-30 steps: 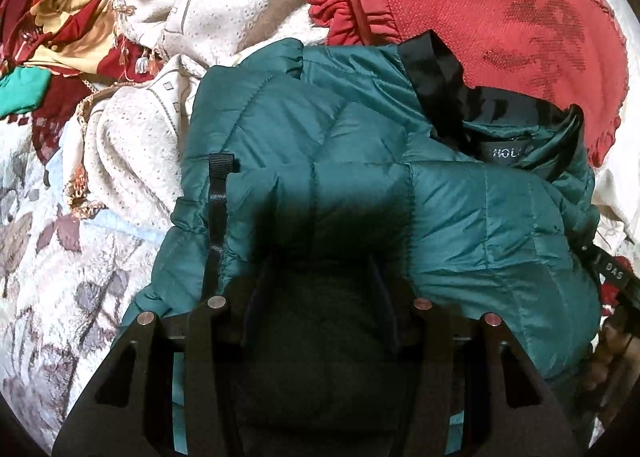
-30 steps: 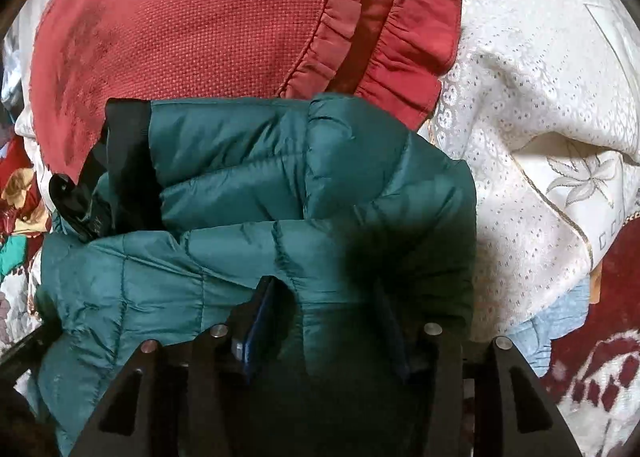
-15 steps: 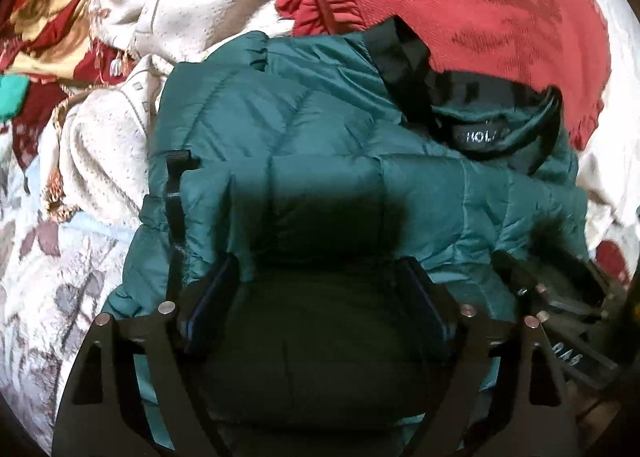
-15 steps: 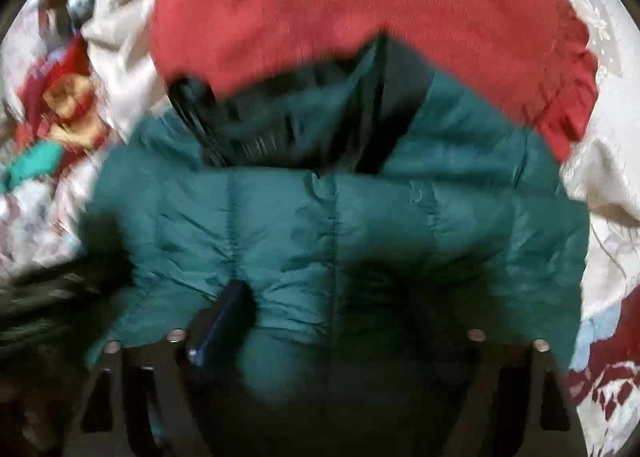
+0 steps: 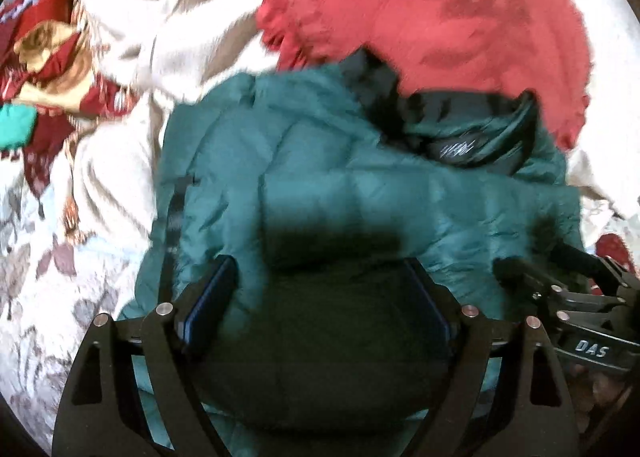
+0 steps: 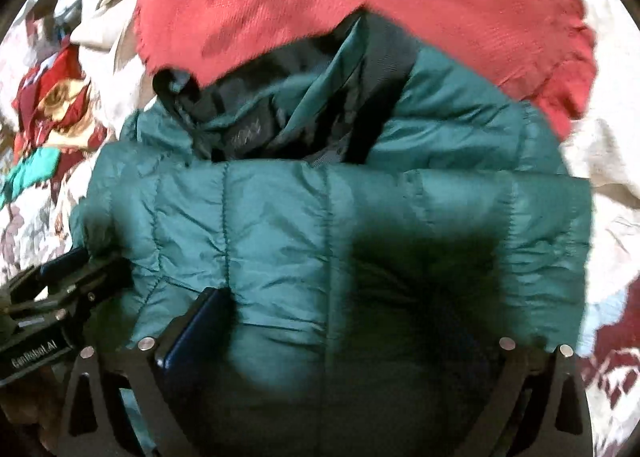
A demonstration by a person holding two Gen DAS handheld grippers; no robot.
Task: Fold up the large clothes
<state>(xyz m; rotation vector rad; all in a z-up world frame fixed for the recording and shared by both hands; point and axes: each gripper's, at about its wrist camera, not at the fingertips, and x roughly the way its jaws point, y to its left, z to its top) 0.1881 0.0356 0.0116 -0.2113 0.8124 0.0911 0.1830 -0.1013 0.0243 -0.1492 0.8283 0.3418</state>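
Note:
A dark green puffer jacket lies folded into a thick bundle on the bed, its black-lined collar at the far end. My left gripper is open just above the near edge of the bundle, and its blue pads stand off the padded cloth that bulges between them. In the right wrist view the same jacket fills the middle. My right gripper hangs over its near edge with the jaws opening wide. One pad shows, the other is lost in shadow. Neither gripper pinches the cloth.
A red frilled cushion lies against the jacket's far side. A cream blanket is bunched at the left, over a floral bedcover. The right gripper's body is close beside my left one.
Both grippers were pinched on the jacket's near fold and have let it go, their jaws spreading wide. The right one swung sideways toward the middle of the jacket and the left one rose a little.

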